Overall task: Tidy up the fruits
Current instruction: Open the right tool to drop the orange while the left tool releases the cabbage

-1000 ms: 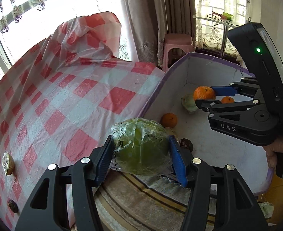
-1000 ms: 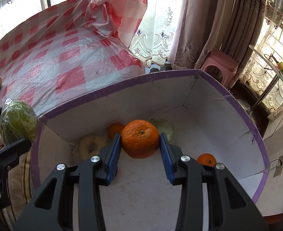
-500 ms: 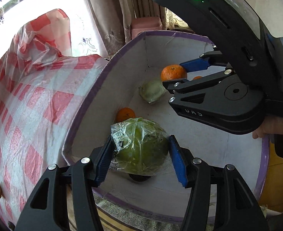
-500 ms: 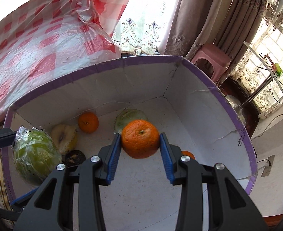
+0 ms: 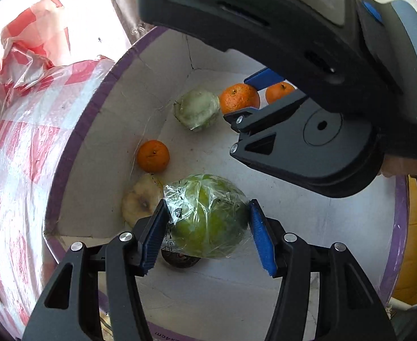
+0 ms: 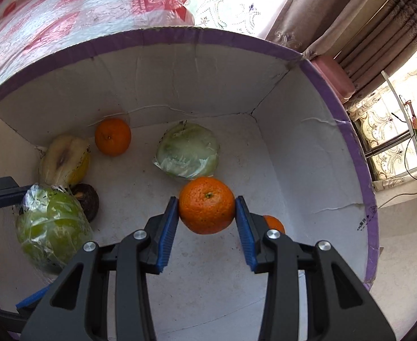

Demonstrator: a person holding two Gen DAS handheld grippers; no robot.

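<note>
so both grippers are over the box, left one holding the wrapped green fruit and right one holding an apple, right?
One detail is wrong: the right gripper is shut on an orange, not an apple, as the right wrist view shows. The rest holds: both are over the box, and the left gripper holds the wrapped green fruit.

A home, likely a living room — heavy brown curtains (image 6: 358, 14) over lace sheers (image 6: 222, 8), a pink plastic stool (image 6: 336, 74), a table under a red-checked plastic cloth (image 6: 66, 11), and a purple-rimmed cardboard box (image 6: 265, 45) of fruit.
</note>
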